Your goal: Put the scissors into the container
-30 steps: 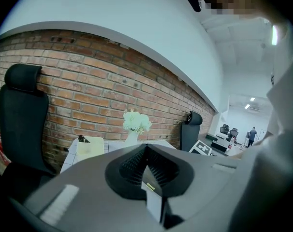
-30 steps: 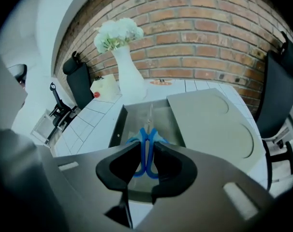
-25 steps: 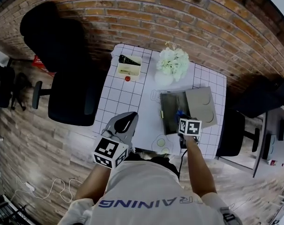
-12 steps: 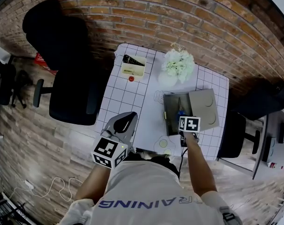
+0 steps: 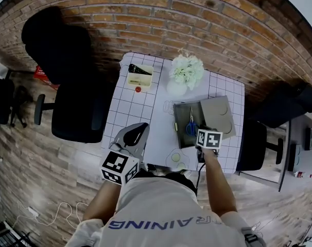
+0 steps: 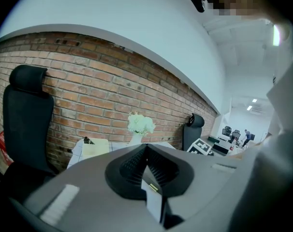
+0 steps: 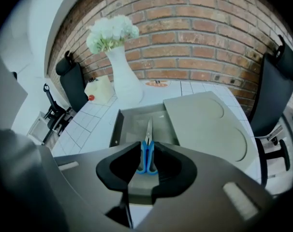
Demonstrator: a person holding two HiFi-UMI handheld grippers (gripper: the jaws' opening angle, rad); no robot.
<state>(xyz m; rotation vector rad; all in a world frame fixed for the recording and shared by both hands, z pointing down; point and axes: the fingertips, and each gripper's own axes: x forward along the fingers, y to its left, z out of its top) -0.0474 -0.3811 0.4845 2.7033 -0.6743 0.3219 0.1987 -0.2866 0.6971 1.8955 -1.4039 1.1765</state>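
The blue-handled scissors (image 5: pixel 190 123) lie flat inside the grey container (image 5: pixel 179 118) with their blades pointing to the far side. In the right gripper view the scissors (image 7: pixel 149 129) show through the narrow gap between the jaws, lying on the floor of the container (image 7: pixel 118 124). My right gripper (image 5: pixel 202 133) hovers at the container's near edge, open, with nothing in it. My left gripper (image 5: pixel 139 129) is shut and empty over the table's near left edge. In the left gripper view its pads (image 6: pixel 137 163) meet.
The container's grey lid (image 5: pixel 221 116) lies open to its right. A white vase of flowers (image 5: pixel 186 70) stands behind it. A cream tray (image 5: pixel 140 76) and a small red object (image 5: pixel 138 89) sit at the far left. Black chairs (image 5: pixel 76 86) flank the white gridded table (image 5: pixel 130 107).
The right gripper has drawn back a little toward me, and the scissors now lie uncovered in the container. The left gripper has stayed where it was.
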